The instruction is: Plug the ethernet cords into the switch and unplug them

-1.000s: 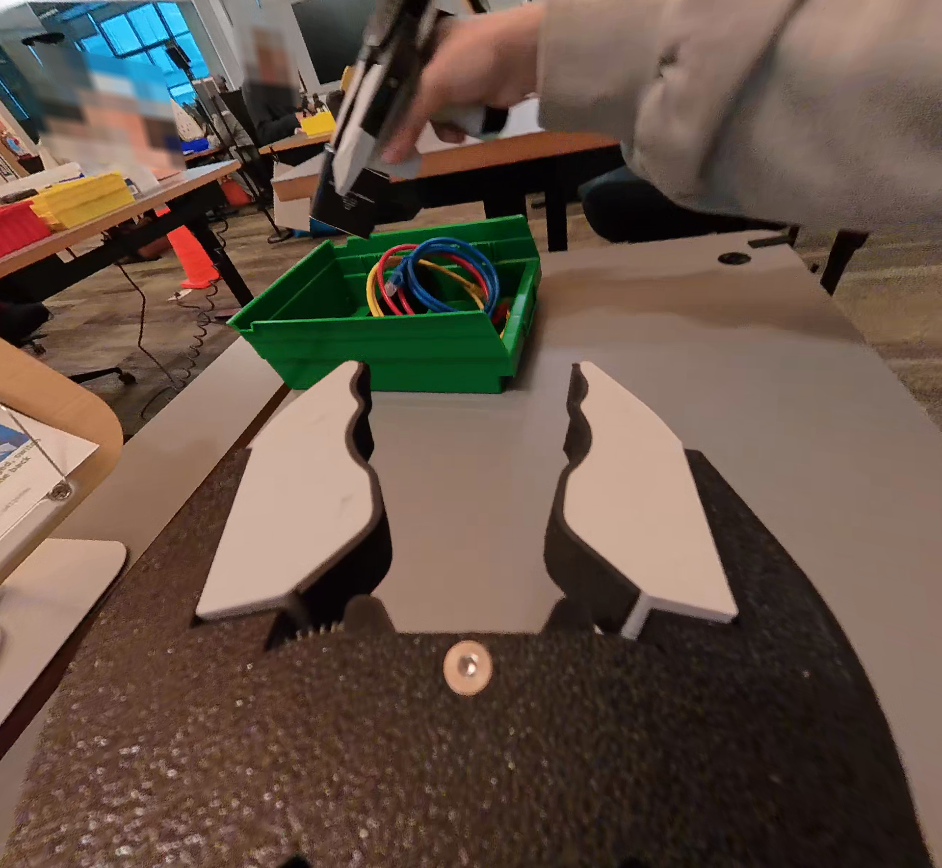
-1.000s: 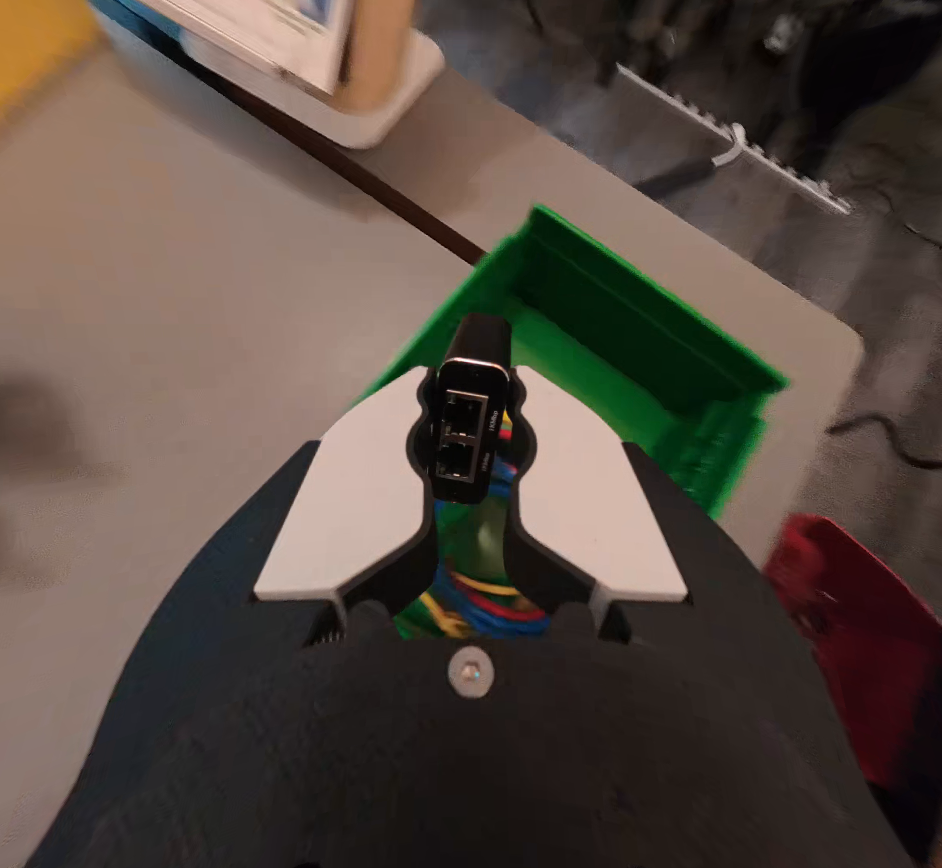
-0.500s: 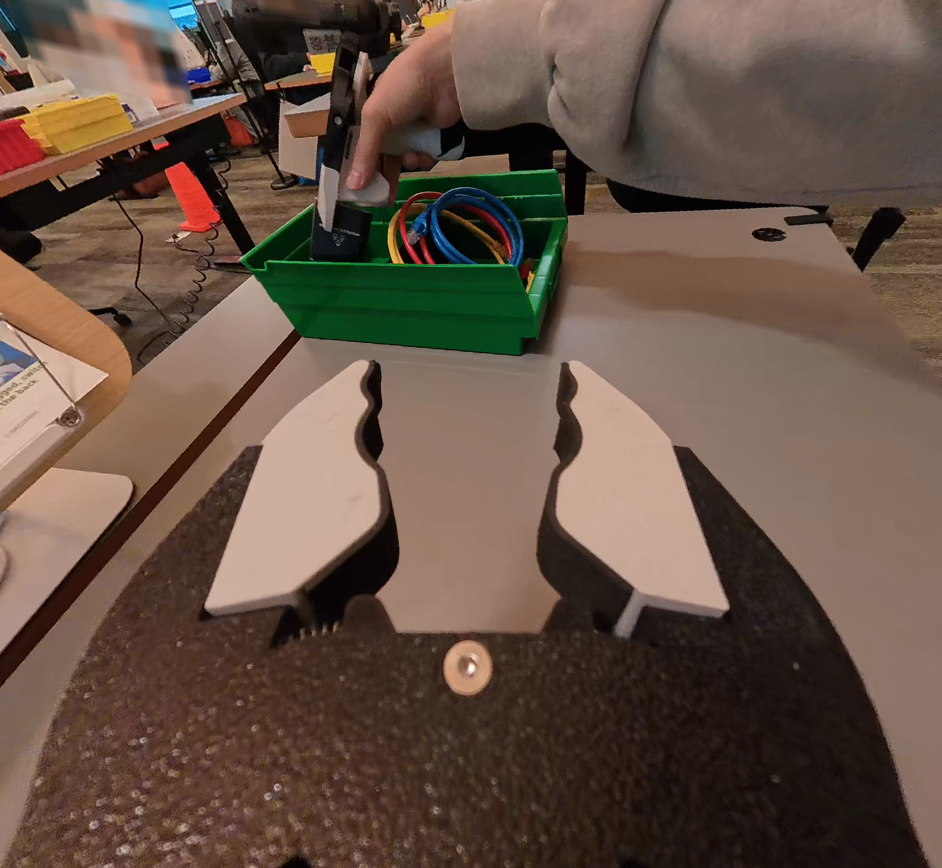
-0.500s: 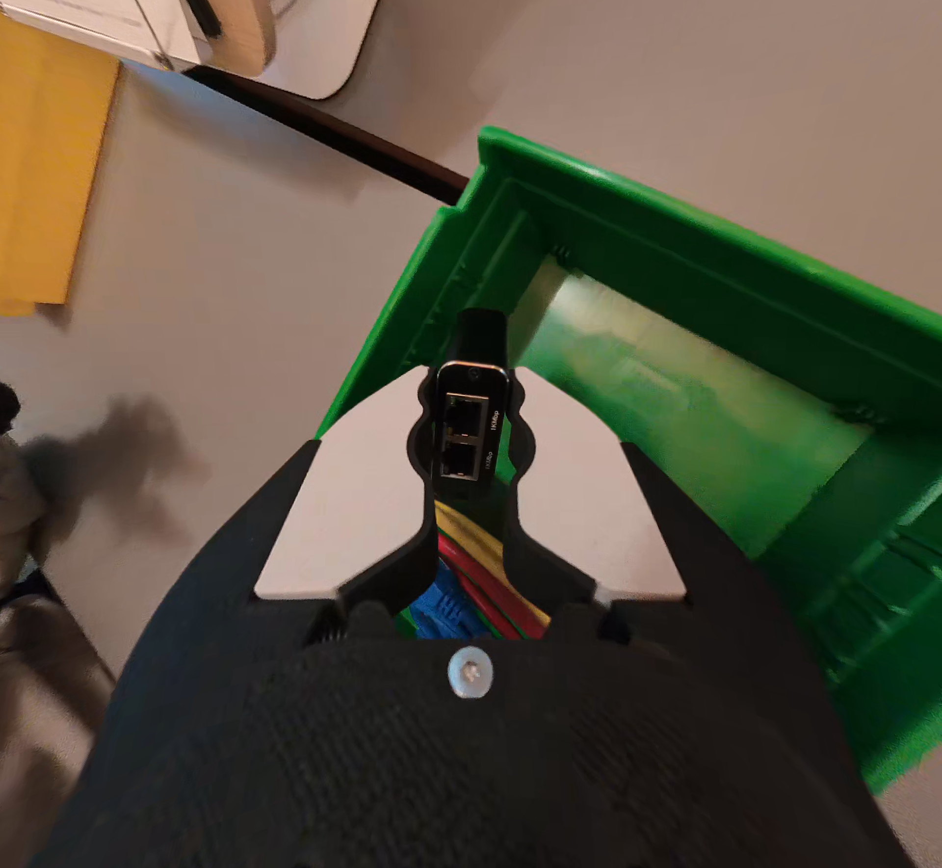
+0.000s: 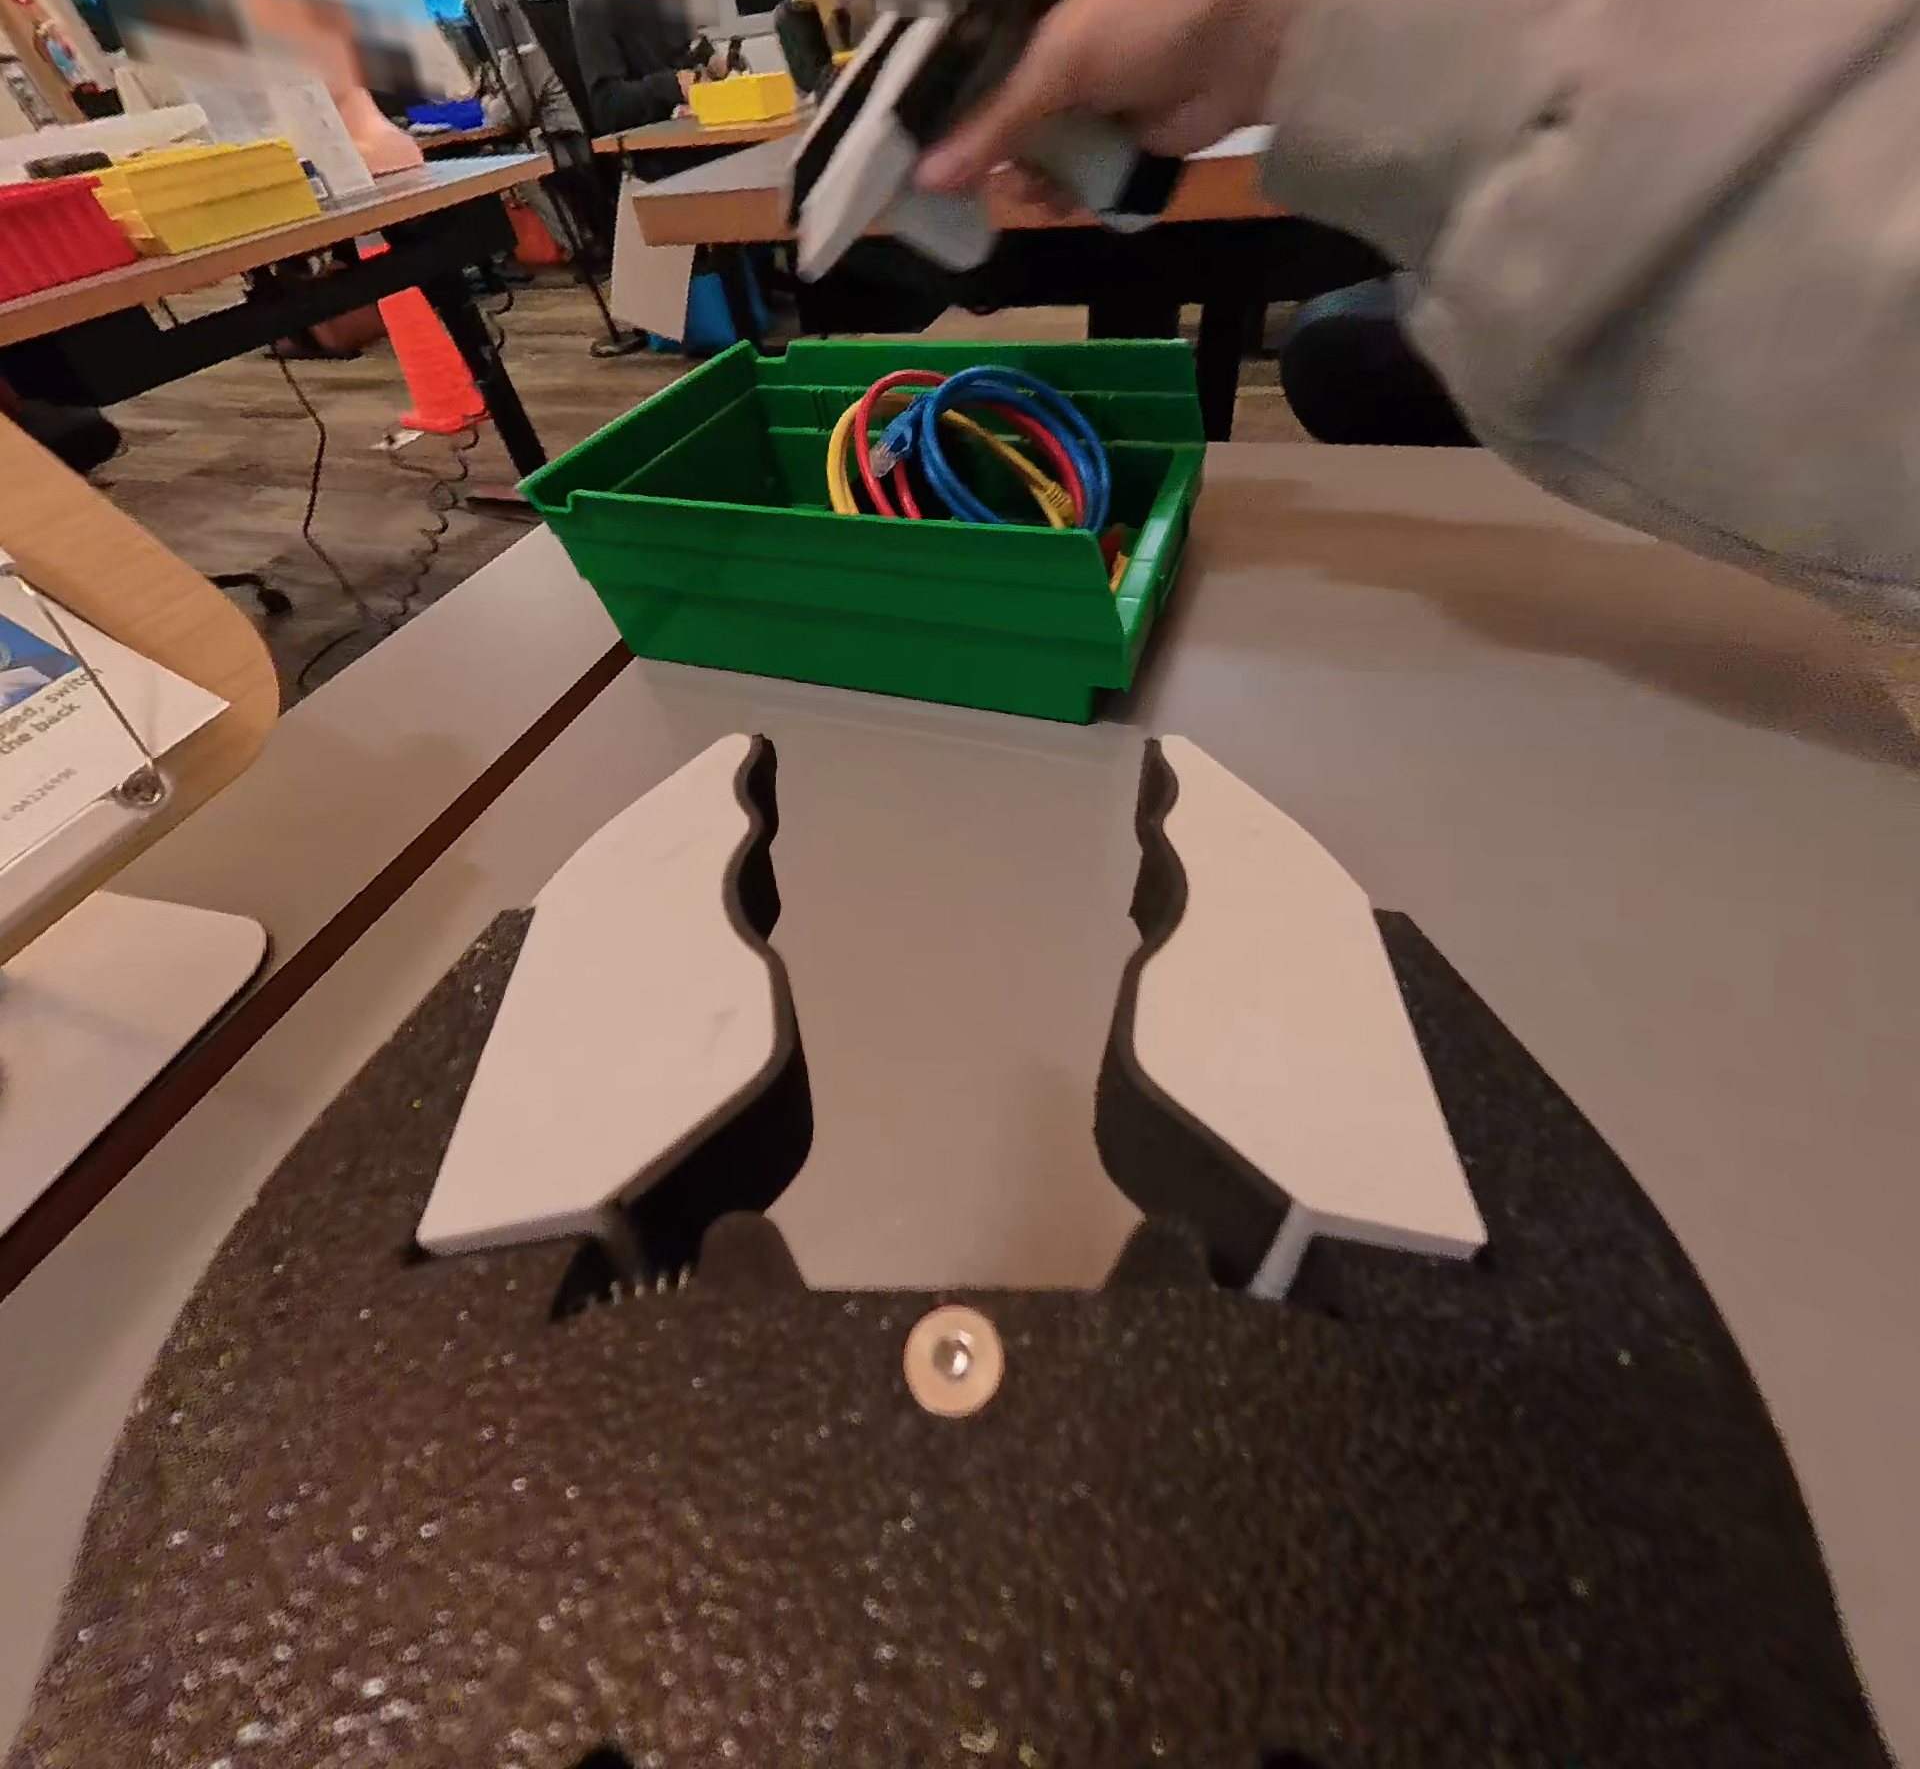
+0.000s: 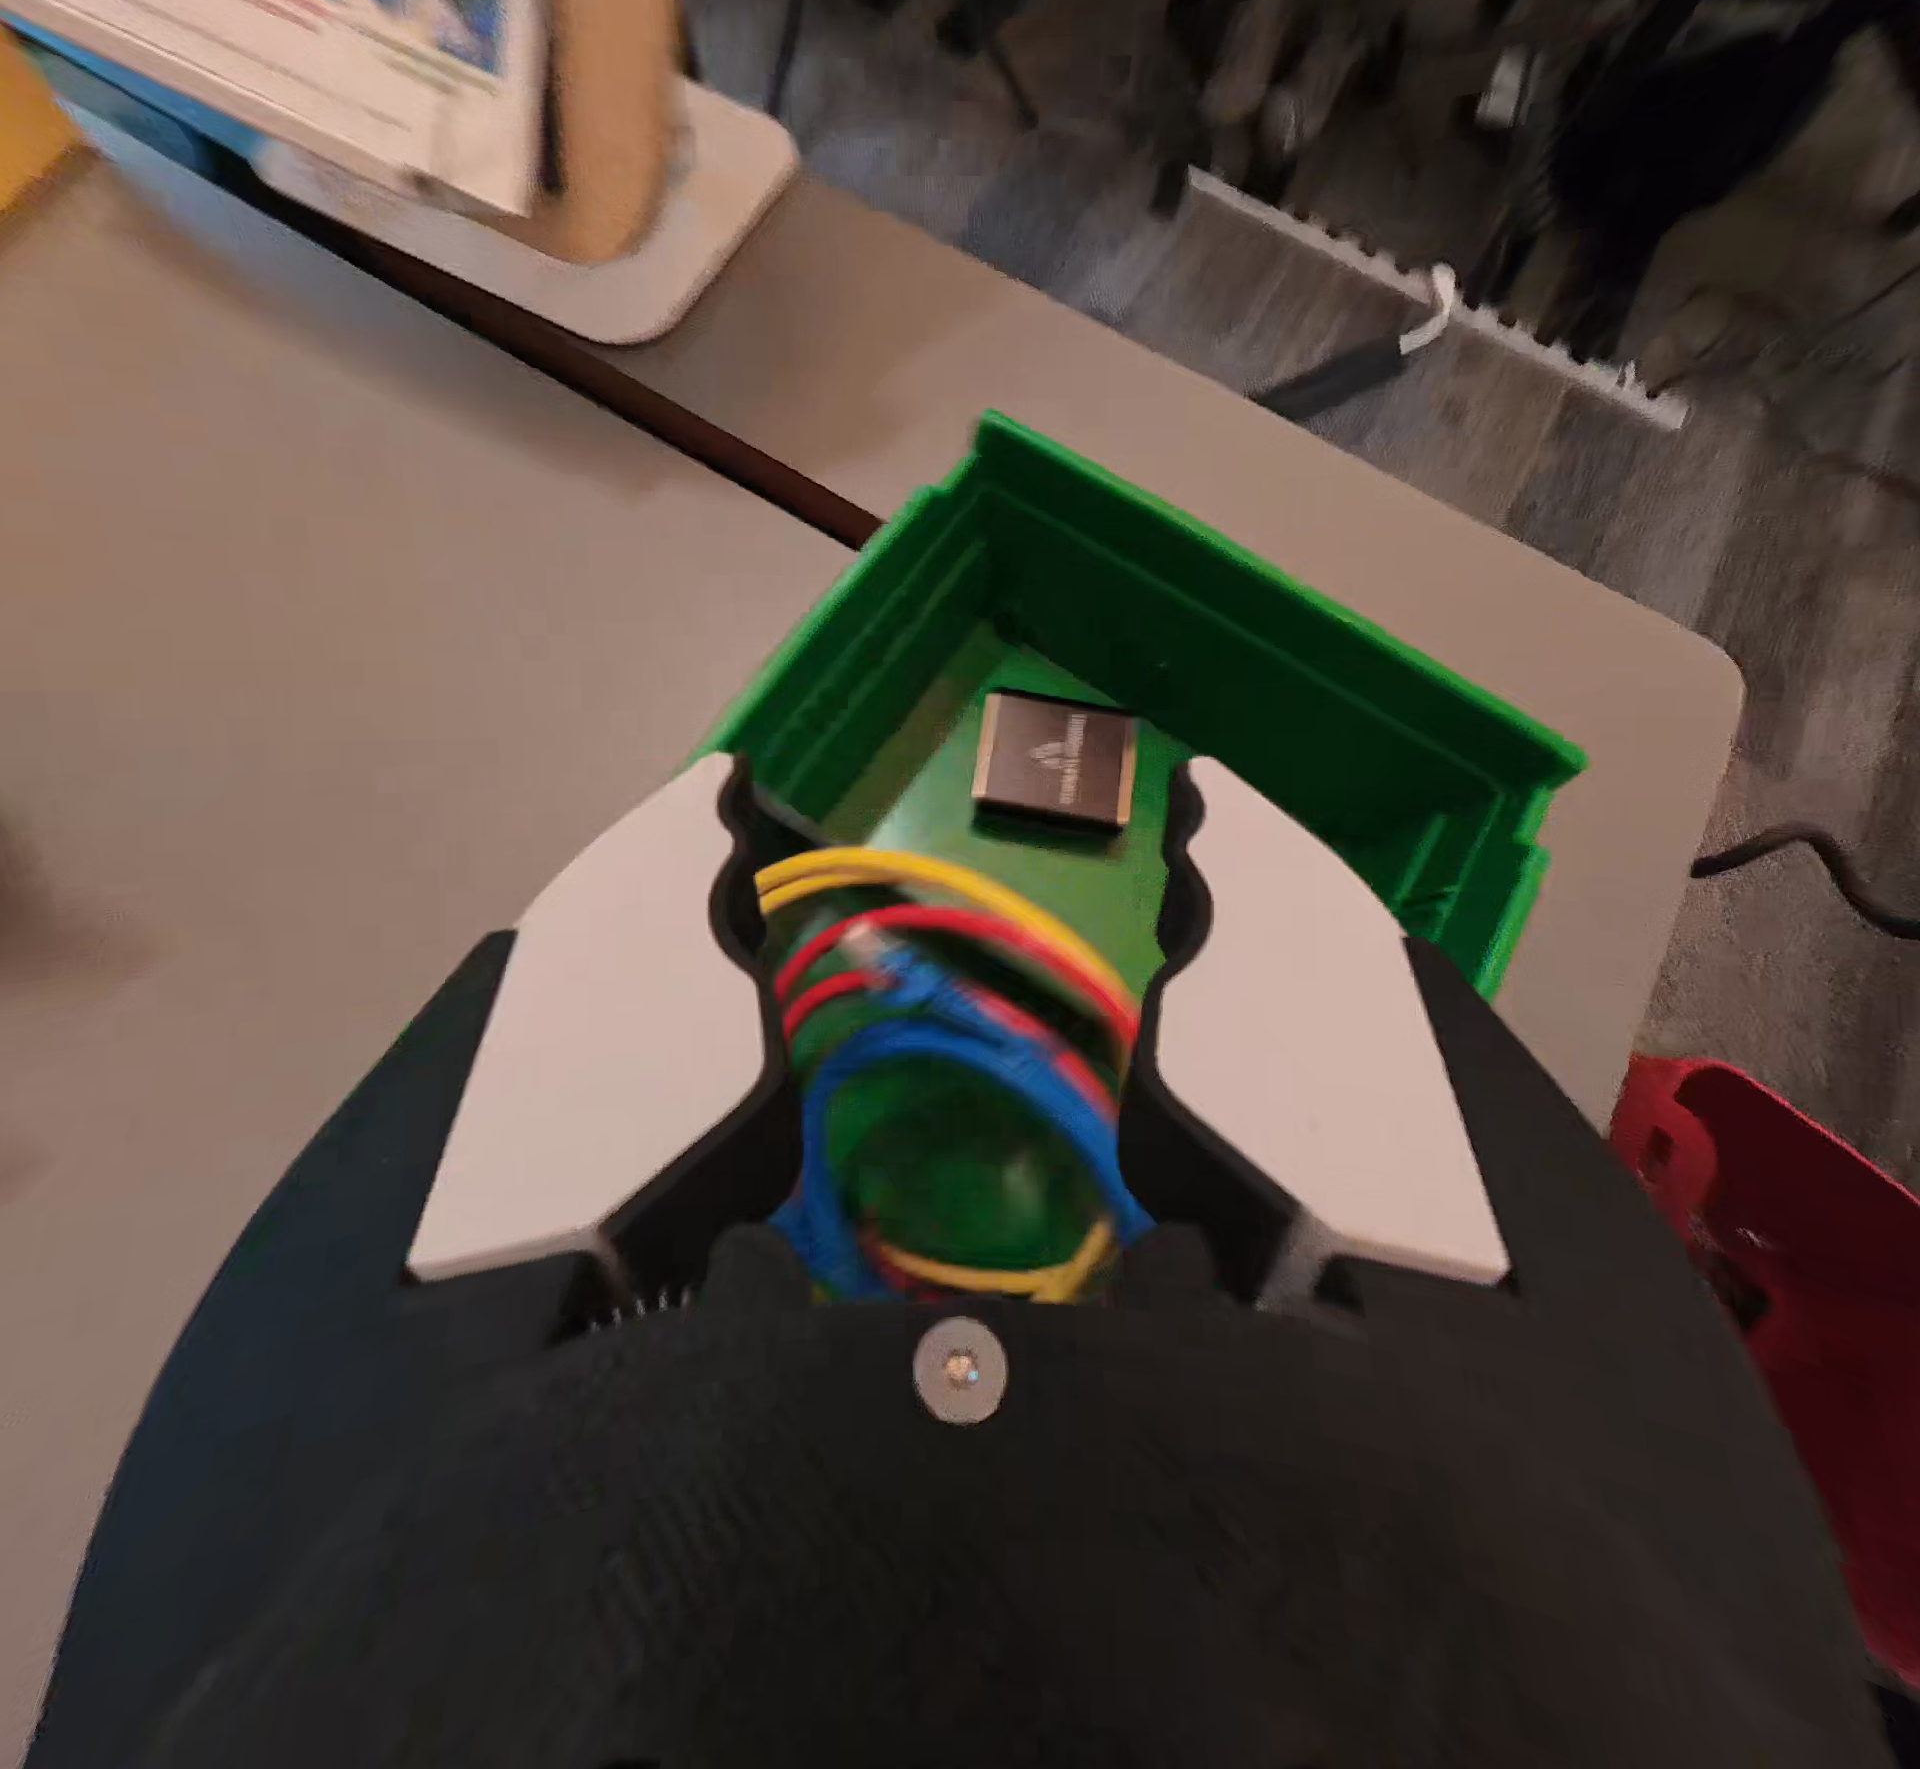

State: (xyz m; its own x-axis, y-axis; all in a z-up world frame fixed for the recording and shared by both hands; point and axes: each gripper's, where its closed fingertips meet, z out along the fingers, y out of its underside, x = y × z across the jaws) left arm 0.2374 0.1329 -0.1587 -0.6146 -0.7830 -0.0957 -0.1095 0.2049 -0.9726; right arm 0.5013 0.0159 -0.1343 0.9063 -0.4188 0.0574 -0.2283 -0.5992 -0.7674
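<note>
A green bin (image 5: 862, 597) stands on the grey table and also shows in the right wrist view (image 6: 1299, 639). Coiled blue, red and yellow ethernet cords (image 5: 966, 452) lie in it, seen between the fingers in the right wrist view (image 6: 935, 1002). The small black switch (image 6: 1055, 758) lies flat on the bin floor at its far end. My right gripper (image 6: 961, 784) is open and empty above the bin; it shows blurred and raised in the left wrist view (image 5: 862, 161). My left gripper (image 5: 951, 763) is open and empty, low over the table in front of the bin.
A wooden sign stand with a printed sheet (image 5: 94, 711) stands at the left on a white base (image 6: 623, 265). A red object (image 6: 1787, 1304) is beside the table's right edge. Tables with yellow and red bins (image 5: 197, 192) and an orange cone (image 5: 426, 358) stand behind. From the right gripper's tips to the small black switch (image 6: 1055, 758) is close to 15 centimetres.
My right gripper lowered the switch into the bin, opened and let it go, then rose above the bin. The switch now lies on the bin floor. My left gripper stayed open.
</note>
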